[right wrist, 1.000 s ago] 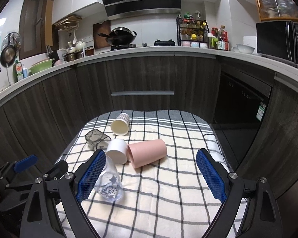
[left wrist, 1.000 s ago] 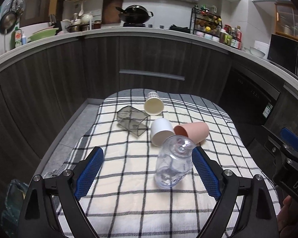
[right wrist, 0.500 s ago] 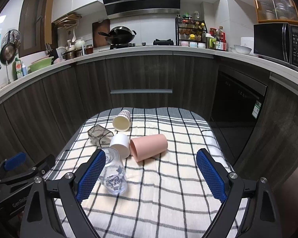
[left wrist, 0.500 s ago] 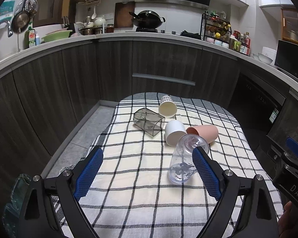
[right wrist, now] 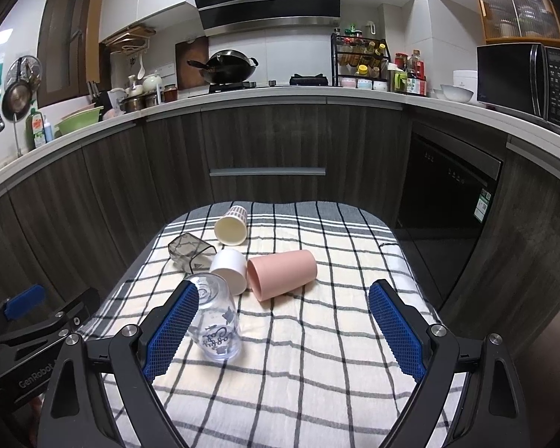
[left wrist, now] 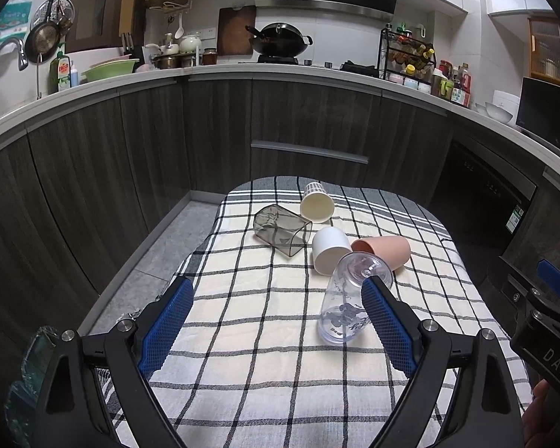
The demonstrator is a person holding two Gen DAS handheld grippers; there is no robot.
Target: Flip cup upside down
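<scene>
Several cups are on a checked cloth (left wrist: 265, 298) (right wrist: 317, 336). A clear printed cup (left wrist: 349, 295) (right wrist: 214, 321) stands upside down, base up. A white cup (left wrist: 330, 250) (right wrist: 229, 268), a pink cup (left wrist: 384, 250) (right wrist: 282, 274), a cream ribbed cup (left wrist: 316, 203) (right wrist: 232, 226) and a smoky square cup (left wrist: 282, 229) (right wrist: 190, 252) lie on their sides. My left gripper (left wrist: 276, 330) is open and empty, its right finger beside the clear cup. My right gripper (right wrist: 283, 330) is open and empty, its left finger in front of the clear cup.
Dark curved kitchen cabinets (left wrist: 310, 130) ring the small table beyond its far edge. The floor (left wrist: 156, 261) shows to the left of the table. The other gripper's body shows at the right edge of the left view (left wrist: 545, 321) and the left edge of the right view (right wrist: 30, 332).
Both grippers have drawn back and up from the clear cup, so the table looks farther off. The clear cup stands free on the cloth. The other cups have not moved.
</scene>
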